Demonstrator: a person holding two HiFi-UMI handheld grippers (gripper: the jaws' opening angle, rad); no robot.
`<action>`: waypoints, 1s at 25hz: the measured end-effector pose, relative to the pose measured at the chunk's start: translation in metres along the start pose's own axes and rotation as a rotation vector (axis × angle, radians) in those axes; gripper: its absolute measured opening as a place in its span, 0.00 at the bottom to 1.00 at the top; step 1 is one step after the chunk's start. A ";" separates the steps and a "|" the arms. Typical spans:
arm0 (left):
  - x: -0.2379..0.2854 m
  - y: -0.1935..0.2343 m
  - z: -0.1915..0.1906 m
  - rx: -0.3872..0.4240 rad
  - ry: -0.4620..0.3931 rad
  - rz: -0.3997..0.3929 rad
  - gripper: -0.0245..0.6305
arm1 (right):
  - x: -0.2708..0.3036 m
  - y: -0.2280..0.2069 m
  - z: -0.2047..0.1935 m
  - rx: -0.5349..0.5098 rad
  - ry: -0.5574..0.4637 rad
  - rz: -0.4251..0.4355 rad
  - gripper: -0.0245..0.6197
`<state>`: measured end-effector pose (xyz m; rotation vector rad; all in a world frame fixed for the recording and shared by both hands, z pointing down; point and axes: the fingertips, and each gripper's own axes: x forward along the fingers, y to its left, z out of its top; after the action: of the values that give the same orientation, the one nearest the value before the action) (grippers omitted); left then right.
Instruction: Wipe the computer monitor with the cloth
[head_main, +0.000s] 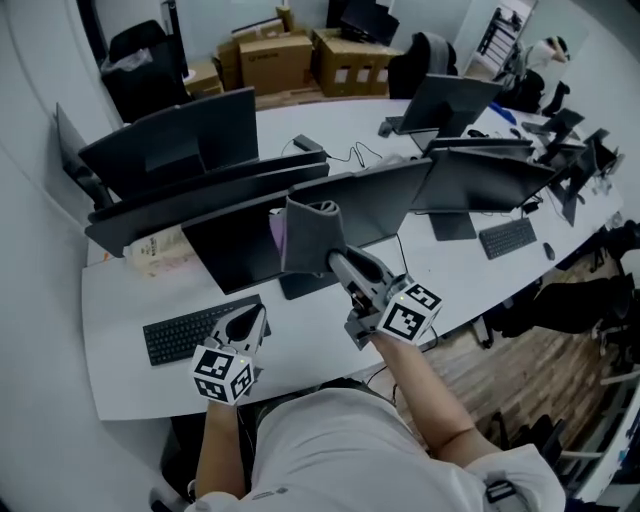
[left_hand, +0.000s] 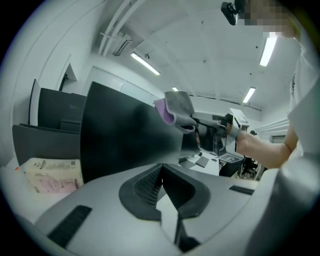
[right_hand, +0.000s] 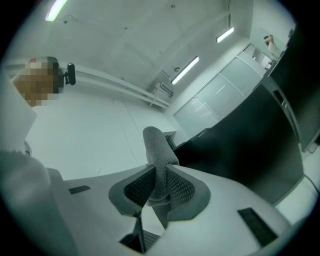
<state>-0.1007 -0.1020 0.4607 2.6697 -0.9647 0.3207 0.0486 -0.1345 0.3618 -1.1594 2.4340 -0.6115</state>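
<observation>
A dark monitor (head_main: 235, 245) stands straight ahead on the white desk (head_main: 300, 340). A grey cloth (head_main: 308, 235) with a purple edge hangs against the monitor's right part, pinched by my right gripper (head_main: 336, 260). In the right gripper view the cloth (right_hand: 159, 160) sticks up between the shut jaws, with the monitor (right_hand: 250, 150) dark at the right. My left gripper (head_main: 250, 320) hovers low over the keyboard (head_main: 180, 332), jaws together and empty. The left gripper view looks up at the monitor (left_hand: 125, 135) and the cloth (left_hand: 177, 107), with my left gripper (left_hand: 161, 172) in the foreground.
Several more monitors (head_main: 170, 140) stand behind and to the right on the curved desk. A pack of tissues (head_main: 158, 252) lies left of the monitor. A second keyboard (head_main: 508, 238) lies at the right, and cardboard boxes (head_main: 275, 60) are stacked at the back.
</observation>
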 end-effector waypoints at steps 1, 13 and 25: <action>0.004 -0.005 0.004 0.000 -0.007 -0.015 0.04 | -0.011 -0.005 0.000 -0.012 0.000 -0.020 0.15; 0.060 -0.060 0.019 0.014 -0.050 -0.144 0.04 | -0.125 -0.050 -0.021 -0.170 0.052 -0.220 0.15; 0.090 -0.103 0.011 0.068 -0.030 -0.225 0.04 | -0.181 -0.069 -0.042 -0.337 0.131 -0.363 0.15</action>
<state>0.0349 -0.0831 0.4585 2.8179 -0.6628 0.2690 0.1783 -0.0204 0.4596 -1.7740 2.5193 -0.3928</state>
